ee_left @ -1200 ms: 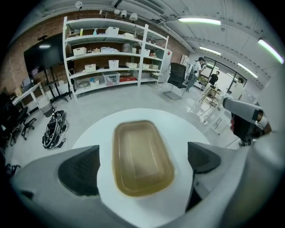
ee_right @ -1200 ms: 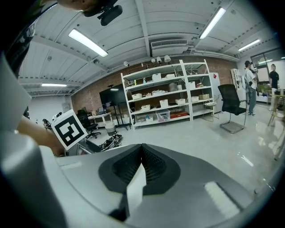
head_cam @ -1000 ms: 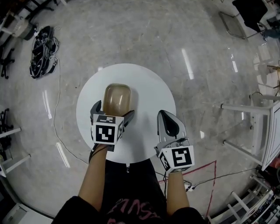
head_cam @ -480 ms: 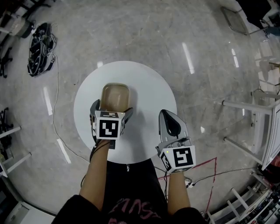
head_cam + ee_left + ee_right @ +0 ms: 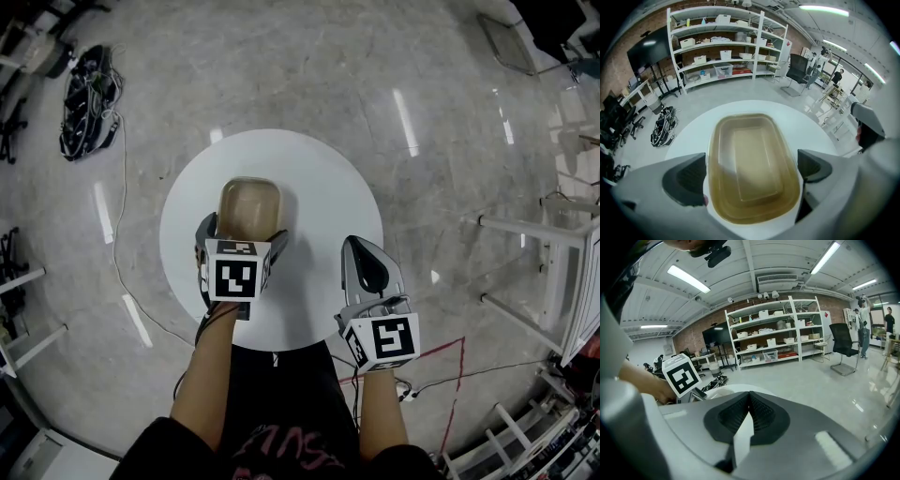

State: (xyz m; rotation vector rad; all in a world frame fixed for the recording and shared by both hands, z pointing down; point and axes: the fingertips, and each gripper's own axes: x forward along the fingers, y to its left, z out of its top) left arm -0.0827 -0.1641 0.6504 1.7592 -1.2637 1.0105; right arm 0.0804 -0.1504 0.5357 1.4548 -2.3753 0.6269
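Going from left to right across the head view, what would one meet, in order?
black cable bundle on the floor → left gripper → right gripper → white metal frame

left hand-held gripper (image 5: 750,174) advanced around container (image 5: 751,154)

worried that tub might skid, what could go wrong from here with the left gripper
The left gripper is open, jaws flanking the brown tub at its near end; the tub nearly fills the gap, so a skewed approach could shove it across the smooth white table.
The tub looks thin and empty: a hard squeeze might buckle it or pop it out.
The right gripper is shut, off to the side, bracing nothing.
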